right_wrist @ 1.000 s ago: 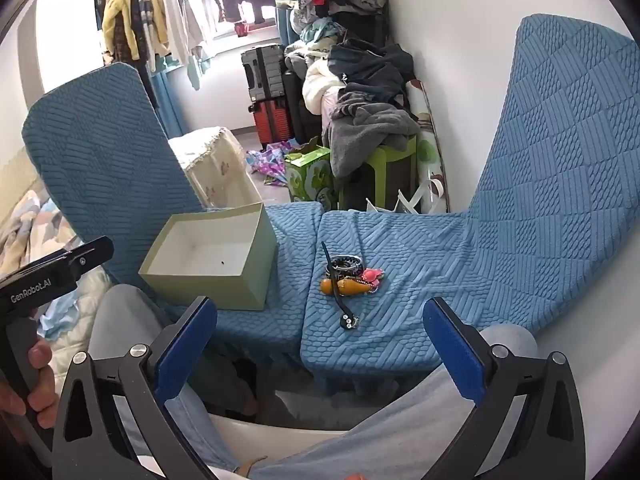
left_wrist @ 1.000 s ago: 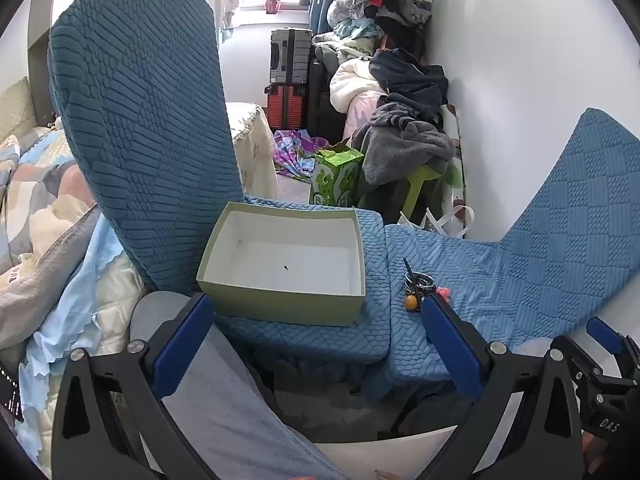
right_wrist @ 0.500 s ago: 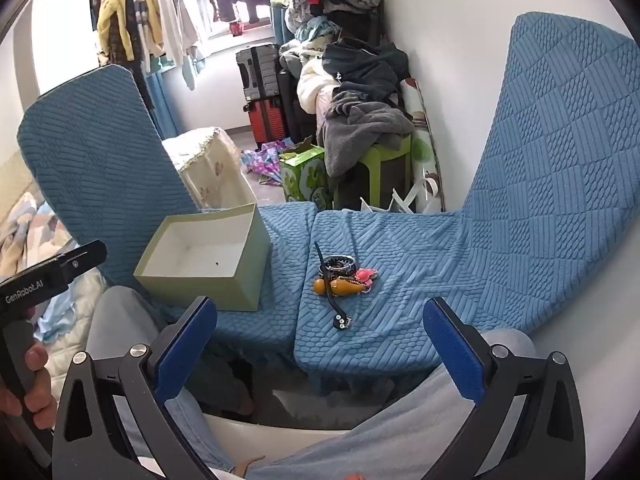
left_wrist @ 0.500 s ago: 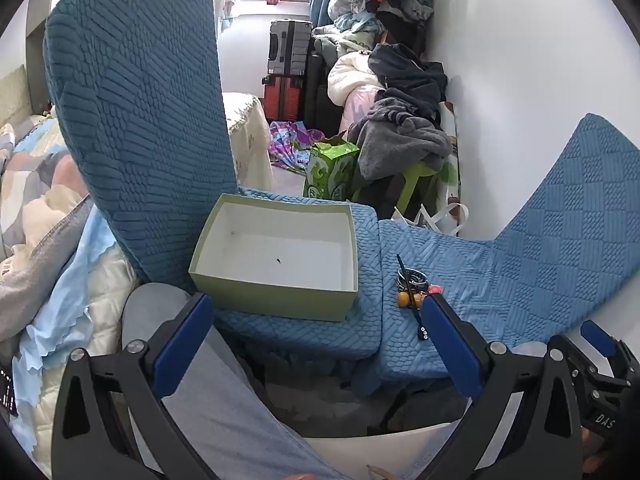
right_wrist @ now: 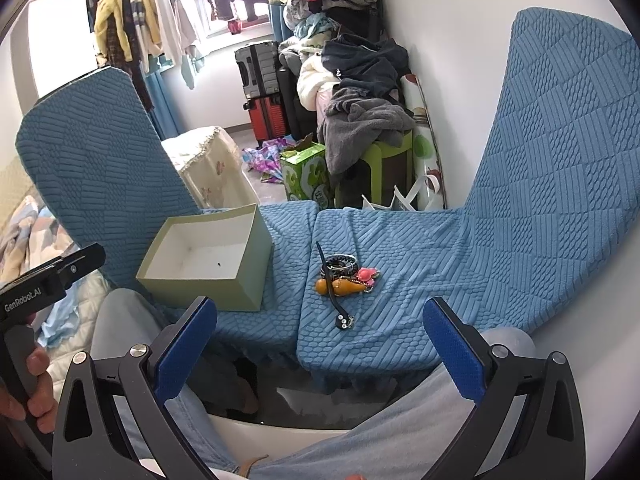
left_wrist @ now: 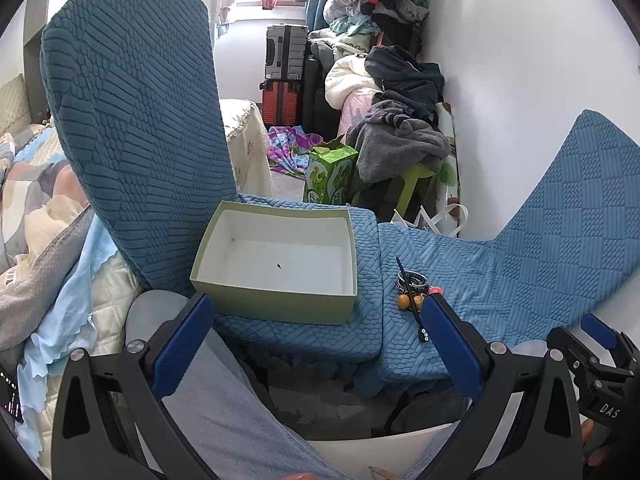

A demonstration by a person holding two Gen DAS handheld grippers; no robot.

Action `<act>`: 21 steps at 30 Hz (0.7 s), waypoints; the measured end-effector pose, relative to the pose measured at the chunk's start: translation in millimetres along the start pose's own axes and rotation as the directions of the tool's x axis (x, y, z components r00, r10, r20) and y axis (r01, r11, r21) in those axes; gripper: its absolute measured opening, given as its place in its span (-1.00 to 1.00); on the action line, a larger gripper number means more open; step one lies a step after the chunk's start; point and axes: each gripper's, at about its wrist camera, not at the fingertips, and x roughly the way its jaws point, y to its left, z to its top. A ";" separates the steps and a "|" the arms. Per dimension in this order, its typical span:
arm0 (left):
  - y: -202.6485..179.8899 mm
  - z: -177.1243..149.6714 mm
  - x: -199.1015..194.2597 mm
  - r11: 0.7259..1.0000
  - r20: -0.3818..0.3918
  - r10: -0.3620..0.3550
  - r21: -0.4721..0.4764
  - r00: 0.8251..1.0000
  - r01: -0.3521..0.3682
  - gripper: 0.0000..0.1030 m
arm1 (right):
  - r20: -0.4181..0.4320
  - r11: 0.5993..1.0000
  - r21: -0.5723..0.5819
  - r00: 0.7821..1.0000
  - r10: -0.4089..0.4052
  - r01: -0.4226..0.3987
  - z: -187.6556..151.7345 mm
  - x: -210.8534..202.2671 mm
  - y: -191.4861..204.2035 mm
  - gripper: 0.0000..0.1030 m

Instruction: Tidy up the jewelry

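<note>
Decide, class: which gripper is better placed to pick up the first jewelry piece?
Right. The right gripper is open and faces the jewelry pile head-on; the left gripper faces the box.

Our black two-finger left gripper [left_wrist: 316,340] w/ blue pads [left_wrist: 180,344], silver screws, matching right gripper [right_wrist: 320,344], our light-blue jeans [right_wrist: 400,432], "GenRobot.AI" handle.

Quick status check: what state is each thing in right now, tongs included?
Box: open, no lid, nothing inside but a tiny dark speck.
Jewelry pile: heaped on the right cushion, outside the box.
Left tongs: open, holding nothing.
Right tongs: open, holding nothing.
</note>
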 end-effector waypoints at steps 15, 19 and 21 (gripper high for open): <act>3.4 4.6 1.1 1.000 -0.007 0.008 0.003 1.000 -0.008 1.00 | -0.003 1.000 -0.015 1.000 -0.001 0.001 1.6 7.0 5.7 1.00; 8.0 6.5 1.1 1.000 -0.011 0.017 -0.004 1.000 -0.017 1.00 | 0.001 1.000 -0.012 1.000 0.014 -0.014 2.5 10.4 4.1 1.00; 6.2 7.1 1.7 1.000 -0.011 0.026 0.000 1.000 -0.026 1.00 | 0.007 1.000 -0.014 1.000 0.011 -0.011 3.7 12.1 3.6 1.00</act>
